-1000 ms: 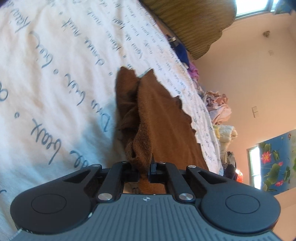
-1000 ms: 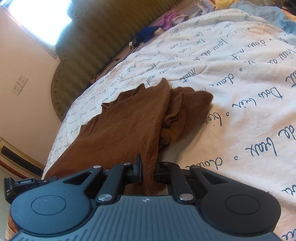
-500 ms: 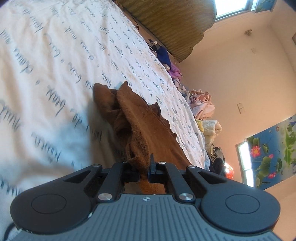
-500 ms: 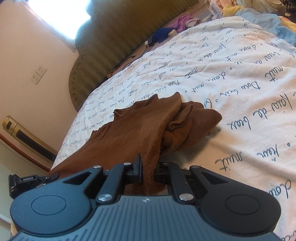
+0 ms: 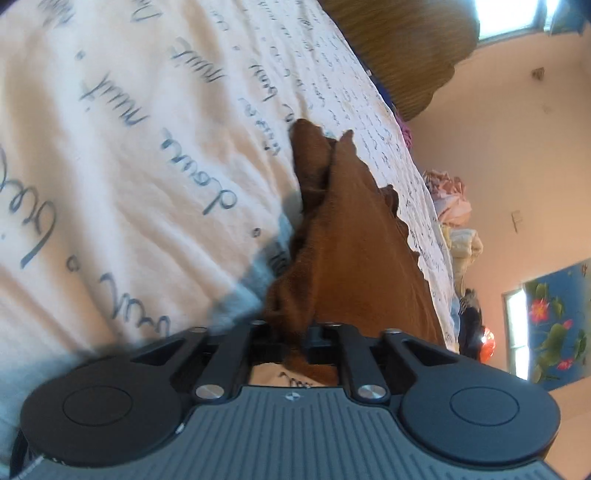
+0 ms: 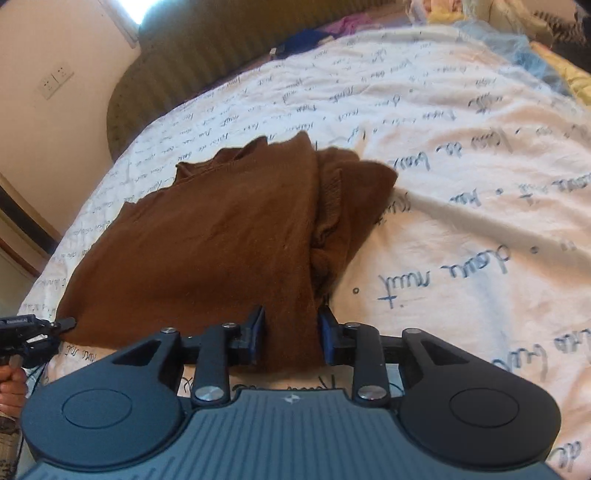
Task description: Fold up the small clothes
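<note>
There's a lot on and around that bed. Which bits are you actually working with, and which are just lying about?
In use: brown garment; left tongs; right tongs.

Lying about: script-printed bedspread; clothes pile; headboard; flower picture; wall socket.

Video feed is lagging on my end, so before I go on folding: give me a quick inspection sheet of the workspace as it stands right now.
Surface: white bedspread with blue handwriting print, lightly wrinkled.
Job's things: one brown garment lying on the bedspread, a bunched flap along its right side.
Clutter: heap of clothes past the bed's far edge; blue and purple items by the headboard.
Grippers: left gripper shut on the garment's edge; right gripper open, fabric between its fingers without being pinched.
Cables: thin dark cord near the left gripper; its path is unclear.
Surroundings: ribbed headboard, wall socket, floral wall picture, window.
</note>
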Demonstrator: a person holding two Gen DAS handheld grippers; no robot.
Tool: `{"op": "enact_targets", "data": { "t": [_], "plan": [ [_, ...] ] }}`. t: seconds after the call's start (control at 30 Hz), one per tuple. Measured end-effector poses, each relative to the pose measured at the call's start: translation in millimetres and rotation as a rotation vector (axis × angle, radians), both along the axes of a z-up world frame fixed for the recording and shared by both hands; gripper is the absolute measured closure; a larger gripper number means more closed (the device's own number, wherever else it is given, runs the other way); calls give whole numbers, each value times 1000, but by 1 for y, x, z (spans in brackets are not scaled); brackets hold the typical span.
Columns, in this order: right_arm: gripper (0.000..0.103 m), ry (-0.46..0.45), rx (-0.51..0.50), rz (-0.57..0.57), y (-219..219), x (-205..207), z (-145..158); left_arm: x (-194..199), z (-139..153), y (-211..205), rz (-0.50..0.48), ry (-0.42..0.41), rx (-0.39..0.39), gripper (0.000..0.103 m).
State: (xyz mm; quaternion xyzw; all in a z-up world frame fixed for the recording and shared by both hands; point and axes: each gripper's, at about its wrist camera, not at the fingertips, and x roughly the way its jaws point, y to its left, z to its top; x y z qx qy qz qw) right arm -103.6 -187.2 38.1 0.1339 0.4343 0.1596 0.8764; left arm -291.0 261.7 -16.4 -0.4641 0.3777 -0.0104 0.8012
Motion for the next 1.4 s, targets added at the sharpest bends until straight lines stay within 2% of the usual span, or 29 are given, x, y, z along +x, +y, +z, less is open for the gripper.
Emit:
{"op": "enact_targets", "data": {
  "t": [0.03, 0.07, 0.1, 0.17, 0.2, 0.23, 0.27, 0.33, 0.4, 0.43, 0.47, 0.53, 0.6, 0.67, 0.7, 0.73, 0.77, 0.83, 0.87, 0.9, 0.93, 0.97, 1.0, 1.03, 1.07, 1.17, 1.23, 1.33, 1.4],
  "plan": [
    [73, -38, -41, -7, -1, -7, 12, -2, 12, -3, -2, 1, 57, 83],
    [73, -84, -75, -7, -1, -12, 24, -5, 27, -6, -7, 7, 129, 67],
    [73, -129, -90, 2, 0, -16, 34, -9, 43, -10, -5, -5, 204, 36],
    [73, -193, -105, 49, 11, -15, 46, -19, 71, -20, 29, -74, 323, 6],
    [73, -206, -110, 71, 18, -10, 47, -19, 85, -29, 22, -101, 405, 10],
    [73, -214, -118, 96, 28, -3, 44, -18, 94, -36, 24, -110, 443, 10],
    [73, -218, -136, 109, 37, 2, 38, -16, 99, -41, 36, -127, 441, 10],
    [73, -231, -217, 116, 54, 12, 19, -6, 99, -56, 0, -193, 373, 10],
    [73, -169, -283, 99, 55, 23, -8, 13, 87, -74, -16, -178, 350, 12],
    [74, -132, -284, 90, 51, 28, -22, 23, 79, -81, -31, -164, 366, 12],
    [74, -163, -243, 86, 43, 25, -26, 32, 65, -88, -31, -136, 384, 13],
    [74, -165, -255, 94, 43, 20, -24, 42, 36, -89, -36, -66, 375, 13],
    [73, -166, -312, 105, 54, 16, -15, 37, 30, -94, -59, -122, 427, 6],
    [71, -184, -318, 98, 62, 14, -3, 36, 35, -99, -89, -107, 468, 4],
    [70, -204, -303, 99, 66, 11, 4, 31, 40, -99, -81, -107, 460, 2],
    [63, -227, -287, 108, 72, 11, 11, 25, 46, -98, -63, -131, 432, 0],
    [46, -246, -273, 113, 77, 14, 15, 19, 50, -97, -54, -166, 406, 0],
    [18, -295, -246, 106, 90, 26, 21, 17, 58, -96, -46, -208, 371, 0],
    [15, -320, -241, 112, 97, 35, 20, 20, 56, -96, -47, -197, 366, 0],
    [15, -318, -266, 108, 104, 47, 14, 27, 50, -97, -50, -153, 368, 0],
    [15, -268, -325, 91, 111, 63, 4, 35, 41, -96, -46, -101, 369, 0],
    [15, -164, -377, 91, 116, 79, -13, 36, 33, -94, -43, -95, 379, 0],
    [14, -102, -387, 114, 117, 89, -26, 31, 31, -95, -44, -137, 408, 0],
    [13, -160, -379, 99, 117, 84, -25, 25, 32, -95, -42, -135, 410, 0],
    [13, -162, -382, 93, 119, 82, -21, 16, 35, -93, -24, -137, 382, 0],
    [13, -168, -300, 122, 130, 78, -1, -24, 44, -77, 70, -213, 232, 0],
    [13, -199, -262, 140, 142, 72, 11, -46, 42, -63, 142, -209, 140, 0],
    [13, -215, -201, 192, 168, 72, 26, -59, 26, -40, 202, -191, -65, 0],
    [13, -201, -159, 236, 189, 74, 34, -62, 18, -30, 240, -178, -133, 0]
  ]
}}
